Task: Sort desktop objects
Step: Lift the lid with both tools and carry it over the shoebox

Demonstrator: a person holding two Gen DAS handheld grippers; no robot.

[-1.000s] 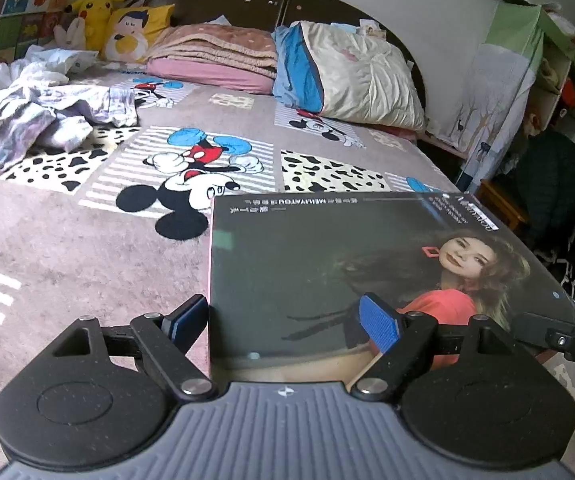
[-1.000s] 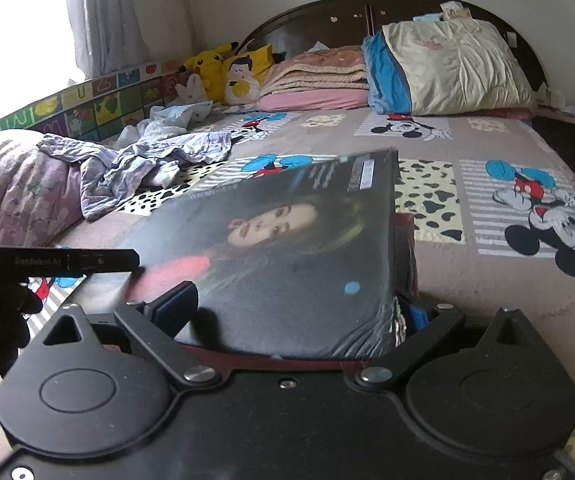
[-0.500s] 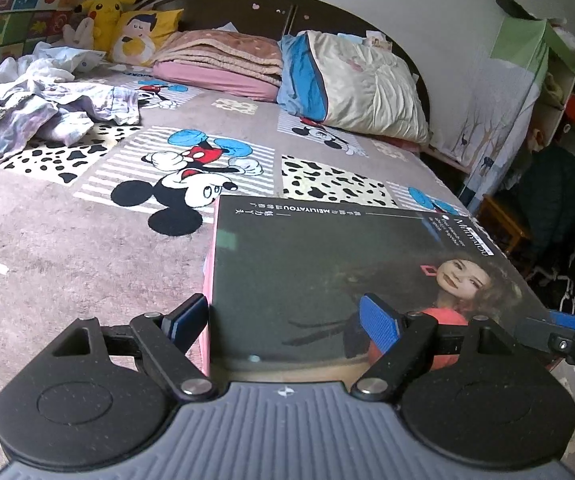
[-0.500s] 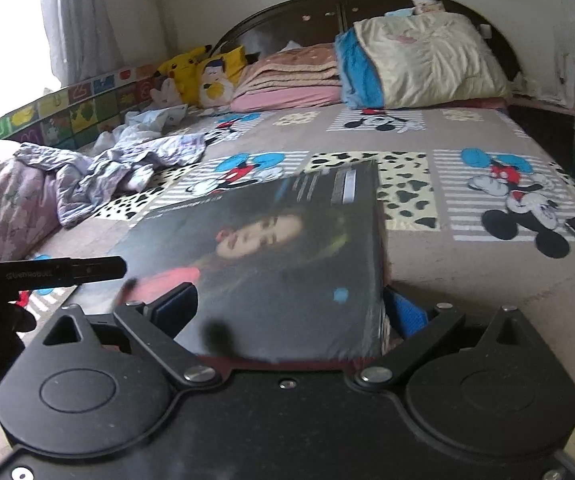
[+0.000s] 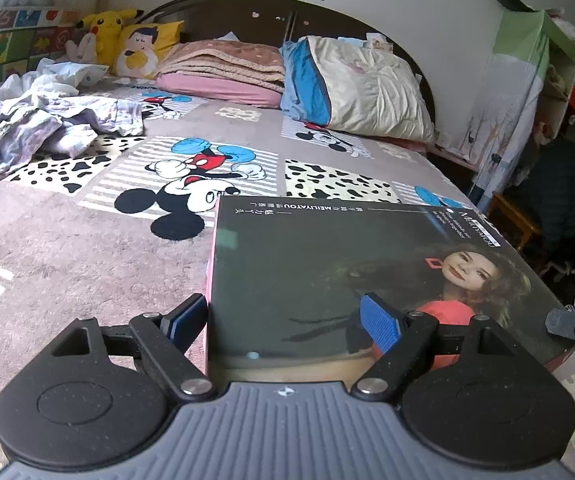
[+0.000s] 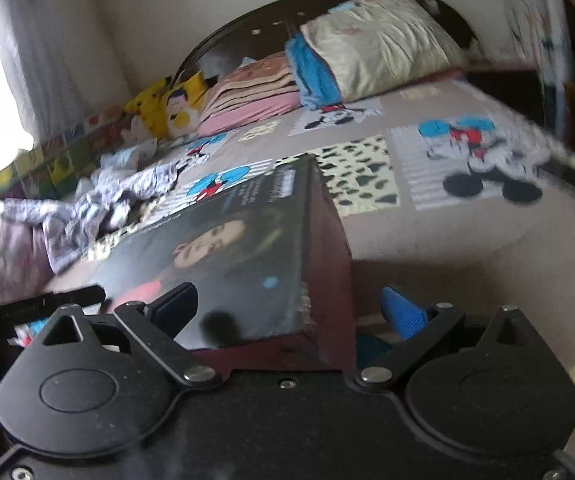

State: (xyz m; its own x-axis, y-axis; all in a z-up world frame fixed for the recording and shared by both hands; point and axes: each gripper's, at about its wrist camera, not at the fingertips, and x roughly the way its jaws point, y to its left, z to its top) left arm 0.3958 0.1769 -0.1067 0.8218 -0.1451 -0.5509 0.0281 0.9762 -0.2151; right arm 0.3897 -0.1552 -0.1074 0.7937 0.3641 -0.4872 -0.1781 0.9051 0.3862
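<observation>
Left hand-held gripper (image 5: 293, 318) and right hand-held gripper (image 6: 291, 306) both straddle the flat dark glossy photo-printed box (image 5: 351, 280), jaws spread, unclamped. Step: two-handed carry or release; undetermined.

- The box (image 5: 327, 276) has a dark lid with white lettering and a woman in an orange-red top; its side is dark red.
- The bed cover (image 5: 67, 240) is grey-mauve, with cartoon mice, stripes and black-spotted cream squares.
- The fingers (image 5: 379, 322) have blue pads.
</observation>
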